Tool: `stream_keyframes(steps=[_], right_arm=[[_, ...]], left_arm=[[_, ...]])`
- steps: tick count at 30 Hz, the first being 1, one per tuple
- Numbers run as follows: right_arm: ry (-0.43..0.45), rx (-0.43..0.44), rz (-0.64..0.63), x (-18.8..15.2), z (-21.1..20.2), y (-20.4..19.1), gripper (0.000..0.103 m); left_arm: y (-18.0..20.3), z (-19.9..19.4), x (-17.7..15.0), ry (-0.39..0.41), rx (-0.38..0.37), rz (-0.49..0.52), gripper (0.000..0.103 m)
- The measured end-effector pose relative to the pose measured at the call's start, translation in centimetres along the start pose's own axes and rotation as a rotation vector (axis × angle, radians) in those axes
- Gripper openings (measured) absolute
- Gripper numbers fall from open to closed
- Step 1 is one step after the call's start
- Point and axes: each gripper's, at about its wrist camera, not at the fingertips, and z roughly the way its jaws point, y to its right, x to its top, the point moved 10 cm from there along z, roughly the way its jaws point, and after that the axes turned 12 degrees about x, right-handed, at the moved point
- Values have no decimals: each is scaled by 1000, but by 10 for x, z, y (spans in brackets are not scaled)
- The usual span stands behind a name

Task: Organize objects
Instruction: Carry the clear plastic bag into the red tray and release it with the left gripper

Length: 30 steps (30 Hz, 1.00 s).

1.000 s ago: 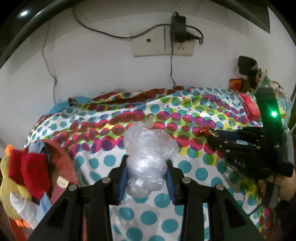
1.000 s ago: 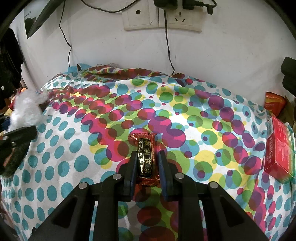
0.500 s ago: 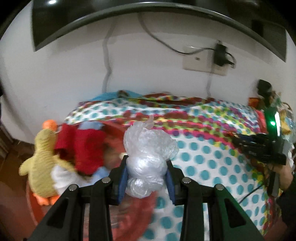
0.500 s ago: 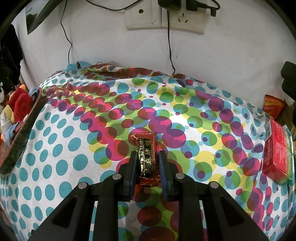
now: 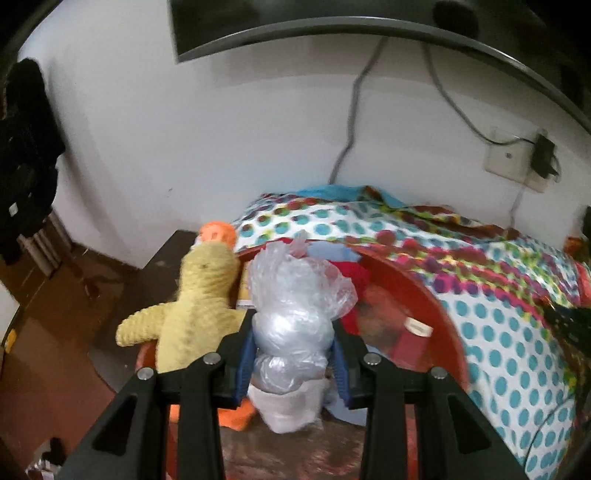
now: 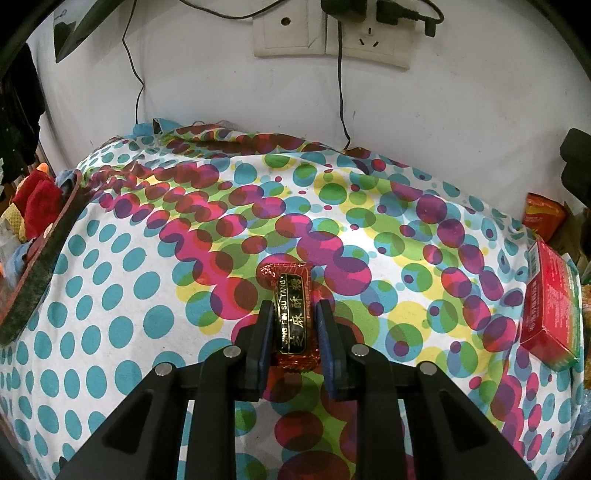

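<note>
My left gripper [image 5: 293,350] is shut on a crumpled clear plastic bag [image 5: 295,306] and holds it over a red basin [image 5: 413,291]. The basin holds a yellow plush duck [image 5: 199,306], red cloth [image 5: 356,275] and a white wad [image 5: 288,408]. In the right wrist view my right gripper [image 6: 295,332] is shut on a red candy with a black and gold label [image 6: 291,314], just above the dotted cloth [image 6: 147,295]. The basin's dark rim [image 6: 37,288] shows at that view's left edge.
A red box [image 6: 546,314] and an orange packet [image 6: 543,218] lie at the cloth's right edge. Wall sockets [image 6: 328,37] with cables sit above the table. A dark wooden stand [image 5: 162,266] and brown floor lie left of the basin. A screen [image 5: 332,22] hangs overhead.
My left gripper has carried the plastic bag leftward from over the dotted cloth to above the red basin. The right gripper and its candy have kept still.
</note>
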Motion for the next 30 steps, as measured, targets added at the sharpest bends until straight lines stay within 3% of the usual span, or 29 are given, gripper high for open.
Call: stream_keyframes(steps=[10,17,25,30], right_arm=[[0,-3,1,0,0,0,22],[1,-5,2,0,0,0,22],[1,-6,4,0,1,-1,22],[1,-7,5,0,1,-1,22]], left_arm=[[-14,38,2,-40,32,18,37],[-23,59,-10,-120,26,-54,40],[-22,34,-9,-65,14,-4,52],[-19,18,-6,-38,27,26,52]])
